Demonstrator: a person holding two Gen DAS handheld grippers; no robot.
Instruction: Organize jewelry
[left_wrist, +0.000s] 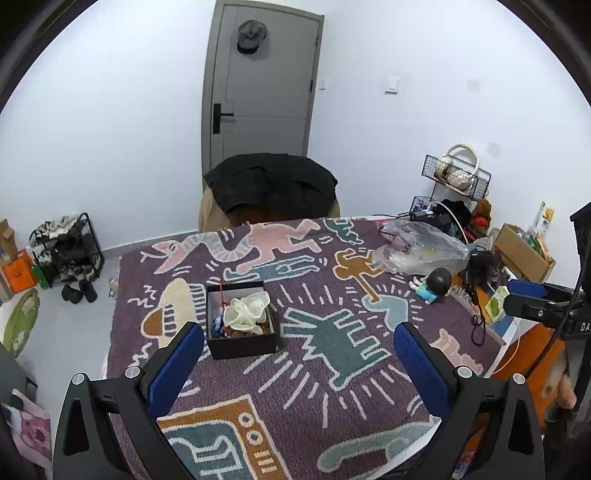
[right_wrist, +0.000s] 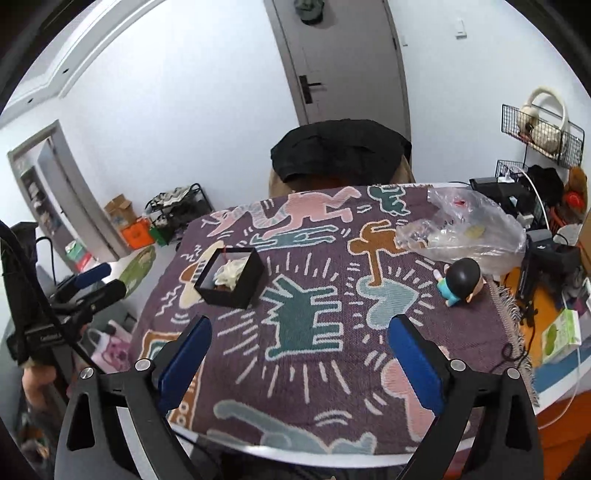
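In the left wrist view the left gripper (left_wrist: 299, 345) has its blue padded fingers spread wide and holding nothing; the square black box (left_wrist: 242, 325), with a white crumpled pouch (left_wrist: 246, 311) and small jewelry inside, sits on the woven rug (left_wrist: 332, 387) just ahead of the left finger. In the right wrist view the right gripper (right_wrist: 300, 339) is also wide and holds nothing, with the box (right_wrist: 231, 277) ahead of its left finger and a crinkled clear plastic bag (right_wrist: 469, 229) far ahead of the right finger.

Purple cartoon-figure patterned cloth (left_wrist: 303, 373), black box (left_wrist: 242, 341), blue fingers (left_wrist: 421, 365); grey door (left_wrist: 266, 74)

A patterned purple blanket (left_wrist: 325, 373) covers the surface. On it sit an open black box (left_wrist: 242, 319) toward the left, and a clear plastic bag (left_wrist: 421, 247) and a small figurine (left_wrist: 434, 284) toward the right, well apart from the box.
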